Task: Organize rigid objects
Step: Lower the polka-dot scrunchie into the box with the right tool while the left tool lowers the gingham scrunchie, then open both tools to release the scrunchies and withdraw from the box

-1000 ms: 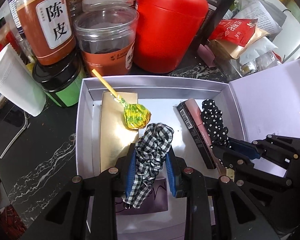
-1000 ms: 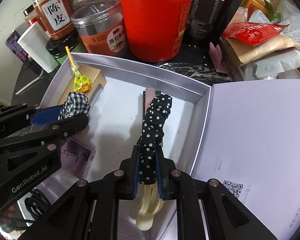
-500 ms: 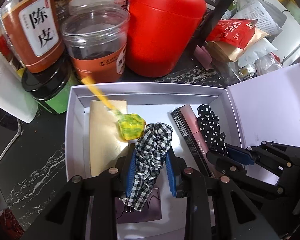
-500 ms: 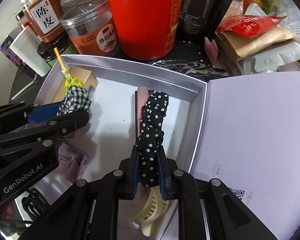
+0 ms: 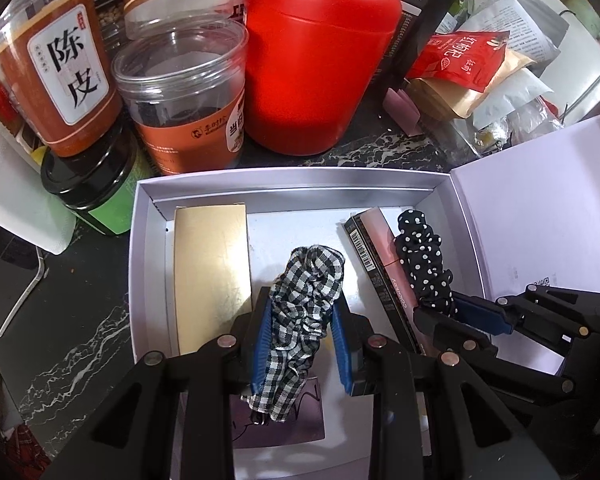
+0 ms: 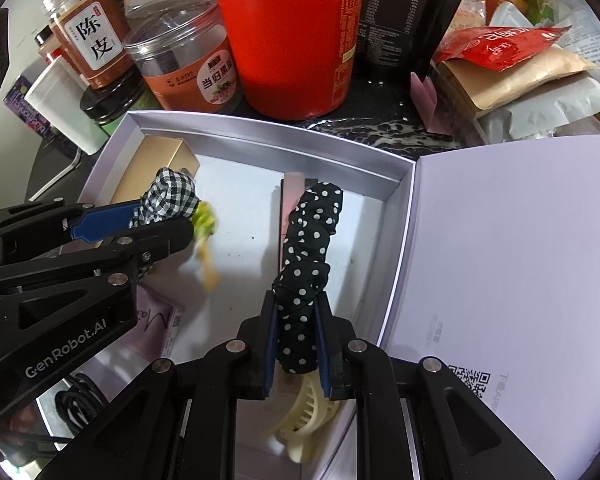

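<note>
My left gripper point(image 5: 300, 312) is shut on a black-and-white checked scrunchie point(image 5: 306, 304) over the open white box point(image 5: 138, 264). In the right wrist view that left gripper point(image 6: 168, 220) holds the checked scrunchie point(image 6: 168, 196) beside a blurred green-wrapped lollipop point(image 6: 205, 222). The lollipop is hidden in the left wrist view. My right gripper point(image 6: 298, 320) is shut on a black polka-dot scrunchie point(image 6: 308, 248), which hangs over a pink-and-black cosmetic carton point(image 5: 376, 264). A cream hair claw point(image 6: 304, 412) lies under the right jaws. A gold box point(image 5: 210, 276) lies along the box's left wall.
A red canister point(image 5: 320, 60), labelled jars point(image 5: 188, 104), a black pouch point(image 6: 404, 12) and snack packets point(image 5: 464, 60) crowd the dark marble table behind the box. The box lid point(image 5: 540, 224) lies open at the right. A purple card point(image 6: 160, 324) rests in the near left corner.
The lollipop has left the top of the gold box and now shows blurred on the box floor beside the left gripper. Both grippers keep their scrunchies.
</note>
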### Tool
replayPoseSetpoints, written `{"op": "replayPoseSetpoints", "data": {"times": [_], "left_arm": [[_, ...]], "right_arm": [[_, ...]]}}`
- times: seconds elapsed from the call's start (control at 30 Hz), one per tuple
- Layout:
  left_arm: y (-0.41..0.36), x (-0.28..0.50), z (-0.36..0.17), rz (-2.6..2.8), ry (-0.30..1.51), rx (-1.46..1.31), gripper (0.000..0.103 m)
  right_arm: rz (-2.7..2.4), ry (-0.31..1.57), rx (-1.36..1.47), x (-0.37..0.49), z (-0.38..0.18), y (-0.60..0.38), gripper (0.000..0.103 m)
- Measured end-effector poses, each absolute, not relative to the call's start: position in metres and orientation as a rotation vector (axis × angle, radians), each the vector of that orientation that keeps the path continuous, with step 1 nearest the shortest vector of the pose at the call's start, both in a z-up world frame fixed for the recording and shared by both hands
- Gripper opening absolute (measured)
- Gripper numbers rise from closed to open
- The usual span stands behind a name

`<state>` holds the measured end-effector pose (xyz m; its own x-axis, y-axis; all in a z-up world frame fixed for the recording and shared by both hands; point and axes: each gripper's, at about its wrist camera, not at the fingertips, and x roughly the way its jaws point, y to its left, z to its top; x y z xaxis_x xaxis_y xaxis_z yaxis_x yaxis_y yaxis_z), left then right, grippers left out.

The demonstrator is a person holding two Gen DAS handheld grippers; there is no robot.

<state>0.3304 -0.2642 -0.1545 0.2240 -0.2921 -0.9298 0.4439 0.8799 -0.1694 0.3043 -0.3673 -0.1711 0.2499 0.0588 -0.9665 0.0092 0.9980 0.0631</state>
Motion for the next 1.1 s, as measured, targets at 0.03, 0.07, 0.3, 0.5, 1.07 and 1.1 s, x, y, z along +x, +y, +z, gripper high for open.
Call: {"op": "replayPoseSetpoints", "data": {"times": [0.03,0.07,0.3,0.5,1.07,1.1], "left_arm": [[-0.264,0.33,-0.153,-0.51,1.242,0.145,0.027],[-0.263,0.33,-0.151,-0.508,1.235,0.147,0.027],[-0.261,0.326,-0.143,-0.491,1.215,0.173,0.027],[-0.257,0.329,-0.144,-0.472,1.259,0.174,0.027],[-0.237,0.321,-0.116,-0.425,1.22,0.181,0.084],[-0.237,0.32,-0.113,-0.426,1.22,0.178,0.084]], "right_arm": [[0.036,1.318,0.062,0.304,-0.169,-0.367,0.018],[0.039,1.318,0.065,0.304,-0.168,-0.368,0.018],[0.05,1.319,0.065,0.303,-0.157,-0.368,0.028],[0.038,1.307,0.058,0.3,-0.143,-0.366,0.041],[0.018,1.286,0.043,0.296,-0.113,-0.358,0.047],[0.017,1.285,0.043,0.296,-0.112,-0.359,0.047]]}}
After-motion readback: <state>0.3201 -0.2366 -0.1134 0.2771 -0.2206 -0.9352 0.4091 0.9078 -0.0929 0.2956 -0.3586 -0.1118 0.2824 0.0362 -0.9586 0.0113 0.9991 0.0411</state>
